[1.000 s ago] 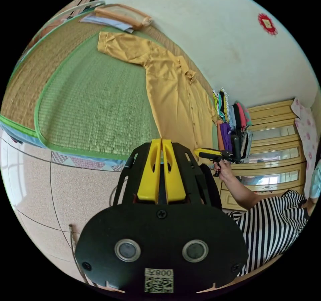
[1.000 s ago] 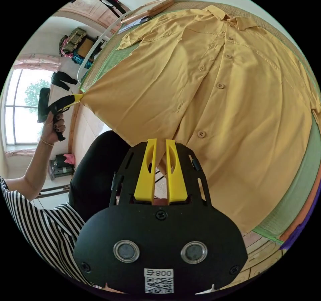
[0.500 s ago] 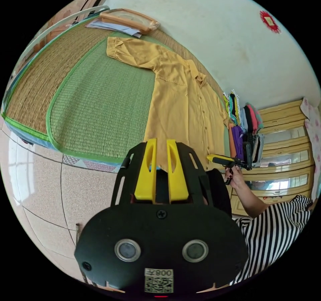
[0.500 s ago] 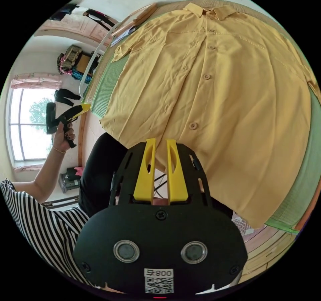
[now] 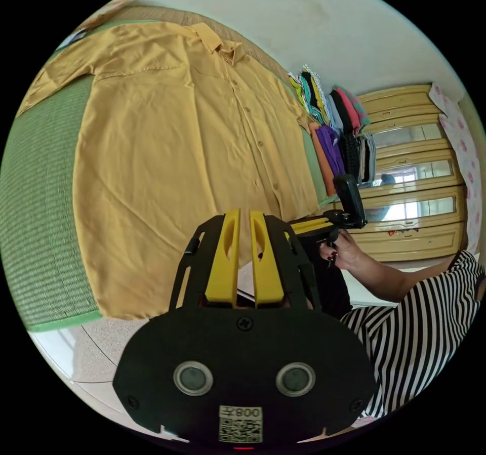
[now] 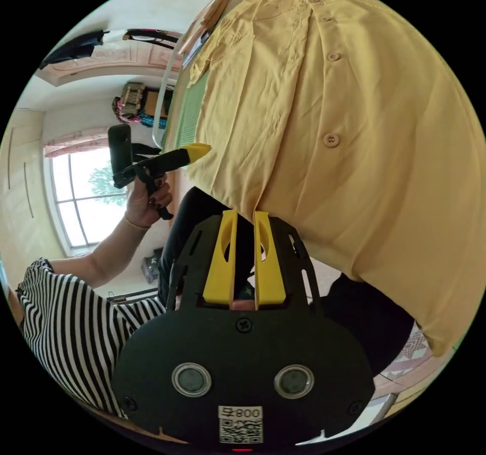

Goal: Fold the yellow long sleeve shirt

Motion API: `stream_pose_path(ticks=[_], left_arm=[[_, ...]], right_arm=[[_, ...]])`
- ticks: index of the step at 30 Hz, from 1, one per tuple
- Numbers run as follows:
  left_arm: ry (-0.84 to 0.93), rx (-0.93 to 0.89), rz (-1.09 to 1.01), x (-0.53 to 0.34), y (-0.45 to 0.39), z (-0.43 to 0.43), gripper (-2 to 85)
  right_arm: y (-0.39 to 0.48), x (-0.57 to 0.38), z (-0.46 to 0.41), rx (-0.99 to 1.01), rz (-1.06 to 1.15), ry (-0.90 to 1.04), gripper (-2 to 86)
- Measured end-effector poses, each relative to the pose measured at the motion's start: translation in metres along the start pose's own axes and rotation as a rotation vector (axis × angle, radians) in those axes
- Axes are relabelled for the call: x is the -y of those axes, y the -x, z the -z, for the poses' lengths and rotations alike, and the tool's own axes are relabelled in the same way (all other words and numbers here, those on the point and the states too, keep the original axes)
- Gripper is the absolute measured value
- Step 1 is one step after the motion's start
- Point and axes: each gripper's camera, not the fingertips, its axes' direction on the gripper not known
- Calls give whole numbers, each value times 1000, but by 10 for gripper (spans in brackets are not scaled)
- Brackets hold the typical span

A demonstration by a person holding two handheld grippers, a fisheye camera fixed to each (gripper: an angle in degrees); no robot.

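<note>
The yellow long sleeve shirt [image 5: 177, 136] lies spread on a green mat [image 5: 35, 212], button side up, collar at the far end. Its hem hangs over the mat's near edge. My left gripper [image 5: 243, 214] hovers just at that hem, jaws slightly apart with no cloth between them. In the right gripper view the shirt [image 6: 354, 121] looms close, and my right gripper [image 6: 245, 214] stands open at the hem by the button placket. The left gripper [image 6: 198, 150] sits beside the hem's corner, held by a hand. The right gripper [image 5: 298, 226] shows past the hem.
Several folded clothes [image 5: 334, 126] stand in a row beside the shirt, before a yellow wardrobe with glass doors [image 5: 415, 171]. A person in a striped top [image 5: 420, 323] holds both grippers. Tiled floor [image 5: 91, 343] lies below the mat's edge. A window [image 6: 86, 197] is behind.
A second ago both grippers held the hem stretched taut. They have let go; the shirt has settled flat with its hem draped over the edge. Both cameras have moved closer.
</note>
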Motion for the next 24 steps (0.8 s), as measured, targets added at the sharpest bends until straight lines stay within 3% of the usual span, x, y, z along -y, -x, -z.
stream_pose_path(ticks=[5,11,15,20,24], left_arm=[[0,-30,-13,13,-12,14,27],[13,-43,-45,43,-33,24,31],[66,-24,-98,81,-57,16,37],[185,3,-145,121,-87,-3,42],[177,81,-196,148,-117,-2,35]], right_arm=[[-16,-9,10,330,50,-25,20],[-48,-28,55,456,36,-152,4],[-67,-36,65,359,2,-149,1],[-84,-45,55,401,-21,-130,1],[-88,-46,38,307,-34,-66,0]])
